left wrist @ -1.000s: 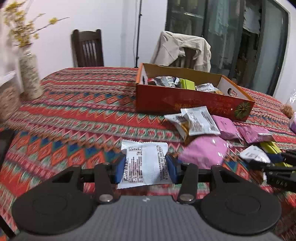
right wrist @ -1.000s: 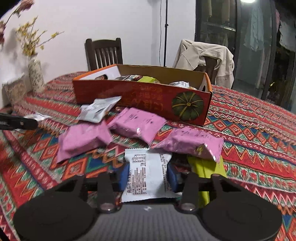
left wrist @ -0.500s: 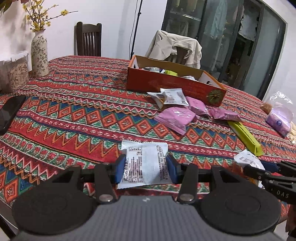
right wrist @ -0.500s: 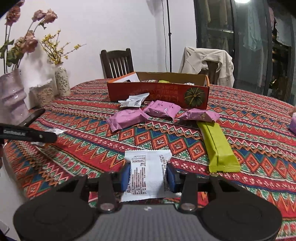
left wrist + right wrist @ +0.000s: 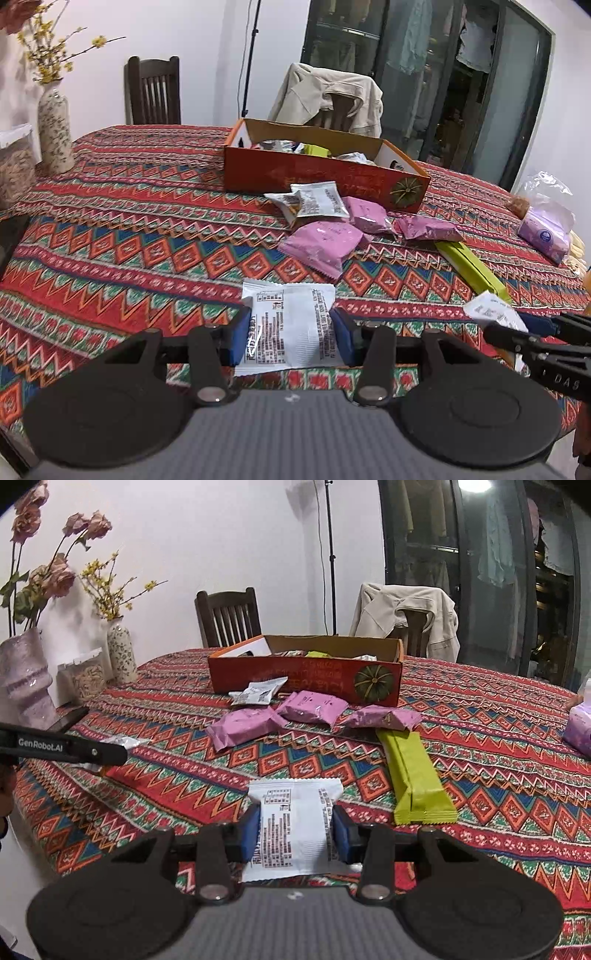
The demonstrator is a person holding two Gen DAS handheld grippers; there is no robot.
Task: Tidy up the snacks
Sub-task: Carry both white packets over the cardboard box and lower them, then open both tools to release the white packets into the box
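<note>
White foil fills both grips: the left tool (image 5: pixel 291 332) is clamped on a white sachet (image 5: pixel 290 325), and the right tool (image 5: pixel 295 830) is clamped on a second white sachet (image 5: pixel 293 830), each packet pinched across its width with its long axis running forward along the fingers. Both hang over the near part of the patterned worktop (image 5: pixel 129 240). The orange cardboard box (image 5: pixel 303 675), already holding some snacks, lies straight ahead and well apart from both tools, with its long side turned toward them. From these views I cannot tell which hand is nearer. Between the tools and the box lie loose pink packets (image 5: pixel 243 725), two more white sachets (image 5: pixel 317 199) against the box wall, and a long green bar (image 5: pixel 413 775) pointing toward the box; a carry would likely need to pass above these. Vases (image 5: pixel 120 653) stand off to the left, clear of the path.
</note>
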